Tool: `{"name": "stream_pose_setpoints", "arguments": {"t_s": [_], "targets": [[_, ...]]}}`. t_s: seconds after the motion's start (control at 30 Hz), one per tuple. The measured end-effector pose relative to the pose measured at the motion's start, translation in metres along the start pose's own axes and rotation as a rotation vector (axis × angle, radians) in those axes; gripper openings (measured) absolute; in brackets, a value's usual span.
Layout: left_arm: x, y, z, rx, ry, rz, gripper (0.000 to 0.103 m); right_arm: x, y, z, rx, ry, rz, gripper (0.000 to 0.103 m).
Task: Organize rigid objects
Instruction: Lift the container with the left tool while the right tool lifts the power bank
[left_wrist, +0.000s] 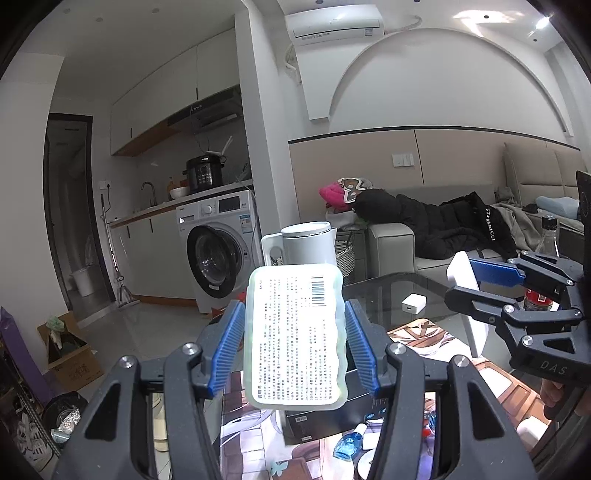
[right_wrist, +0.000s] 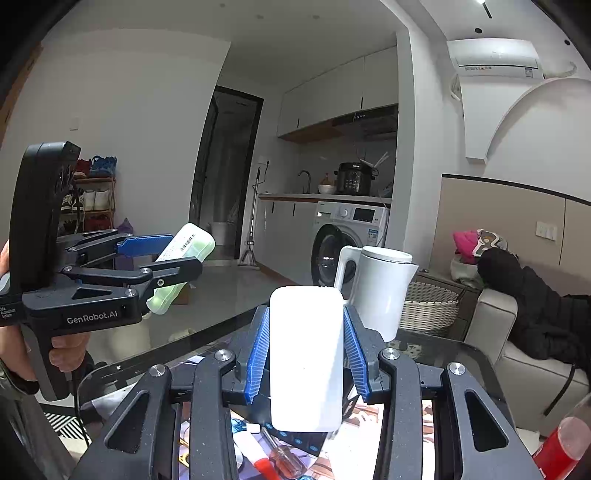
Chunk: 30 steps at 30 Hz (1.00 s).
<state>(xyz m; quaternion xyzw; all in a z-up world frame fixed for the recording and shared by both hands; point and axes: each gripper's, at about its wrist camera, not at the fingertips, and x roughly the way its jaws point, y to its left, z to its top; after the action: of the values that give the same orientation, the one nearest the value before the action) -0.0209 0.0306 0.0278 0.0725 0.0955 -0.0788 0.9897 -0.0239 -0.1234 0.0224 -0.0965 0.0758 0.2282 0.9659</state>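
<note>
Left gripper (left_wrist: 295, 332): black frame, blue ribbed pads; fingers clamped on either long side of a pale green translucent plastic case (left_wrist: 297, 334) with a white printed label and barcode; case held in the air above the table, label facing the camera.
Right gripper (right_wrist: 306, 354): same make; fingers clamped on a plain white rounded rectangular plastic block (right_wrist: 306, 356), held upright above the table.
Glass-topped table (right_wrist: 207, 314): below both grippers; a white electric kettle (right_wrist: 380, 284) stands at its far edge.
Loose items on table: blue-capped small bottle (left_wrist: 347, 445), small white cube charger (left_wrist: 413, 303), red-handled screwdriver (right_wrist: 284, 458).
Background: white front-loading washing machine (left_wrist: 218, 251), grey sofa (left_wrist: 395, 240).
</note>
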Motion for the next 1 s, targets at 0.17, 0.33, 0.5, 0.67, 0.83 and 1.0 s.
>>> {"name": "stream_pose_setpoints", "arguments": {"t_s": [0.17,0.33,0.5,0.67,0.83,1.0], "targets": [[0.009,0.001,0.001,-0.018,0.016,-0.001,0.055,0.004,-0.004,0.001,0.004,0.000,-0.010,0.039],[0.034,0.003,0.003,-0.053,0.038,0.005,0.055,0.016,-0.009,0.010,0.023,-0.026,-0.037,0.039],[0.053,0.002,0.007,-0.074,0.024,0.023,0.055,0.033,-0.013,0.020,0.042,-0.046,-0.060,0.039],[0.072,0.007,0.007,-0.104,0.020,0.045,0.055,0.050,-0.025,0.023,0.087,-0.046,-0.090,0.039],[0.092,0.008,0.001,-0.120,0.047,0.057,0.055,0.068,-0.033,0.024,0.111,-0.037,-0.114,0.039],[0.107,0.006,-0.004,-0.114,0.084,0.048,0.055,0.084,-0.034,0.022,0.115,-0.020,-0.107,0.039]]}}
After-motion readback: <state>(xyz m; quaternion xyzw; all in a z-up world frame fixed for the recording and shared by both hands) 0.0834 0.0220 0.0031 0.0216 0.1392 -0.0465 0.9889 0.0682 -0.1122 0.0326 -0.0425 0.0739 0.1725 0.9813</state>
